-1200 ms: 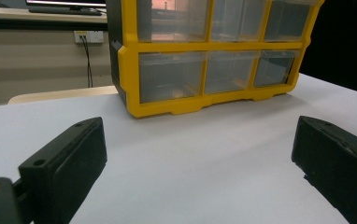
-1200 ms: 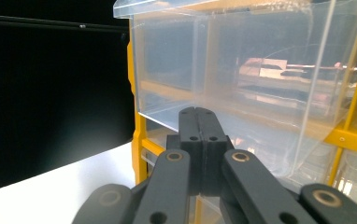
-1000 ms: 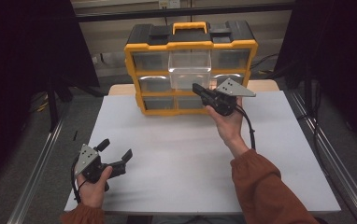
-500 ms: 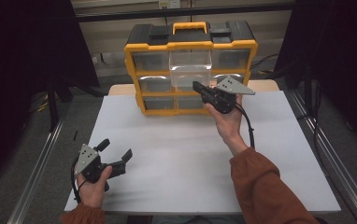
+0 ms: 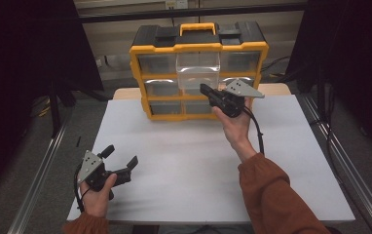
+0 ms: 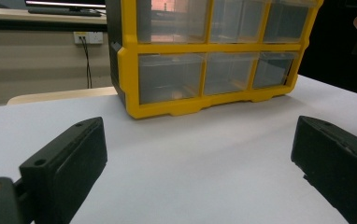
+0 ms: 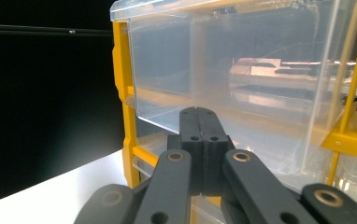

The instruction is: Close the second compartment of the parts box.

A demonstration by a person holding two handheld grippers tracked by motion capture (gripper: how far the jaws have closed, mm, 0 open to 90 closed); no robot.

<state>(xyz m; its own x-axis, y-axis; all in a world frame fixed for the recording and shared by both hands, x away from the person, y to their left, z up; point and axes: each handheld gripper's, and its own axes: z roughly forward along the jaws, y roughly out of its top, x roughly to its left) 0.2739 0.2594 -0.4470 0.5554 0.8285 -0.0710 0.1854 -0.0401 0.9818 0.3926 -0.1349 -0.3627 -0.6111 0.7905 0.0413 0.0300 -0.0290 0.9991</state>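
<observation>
White bench (image 5: 189,170) top, dark curtains either side, beige wall behind. Yellow and black drawer cabinet (image 5: 198,46) stands at the far edge of the bench, three rows of clear drawers. Middle drawer (image 5: 197,70) of the top row sticks out toward the person, well proud of its neighbours; it looks empty.

Right gripper (image 5: 208,91) is held up at the cabinet front, just below and in front of that pulled-out drawer. Right gripper view has the jaws pressed together flat with nothing between them, tips at the drawer's (image 7: 242,84) lower front face; cannot tell if they touch it. Left gripper (image 5: 123,161) rests low at the near left of the bench, well apart from the cabinet, jaws spread wide and holding nothing; its own view looks across bare bench to the bottom row of drawers.

Likely step: pushing the drawer home or working its front with the closed tips. To do it well: keep the tips centred on the drawer front and push straight along the slide, since an off-centre shove could skew the drawer in its slot. Cabinet is unbraced, so go gently or it may slide back.
</observation>
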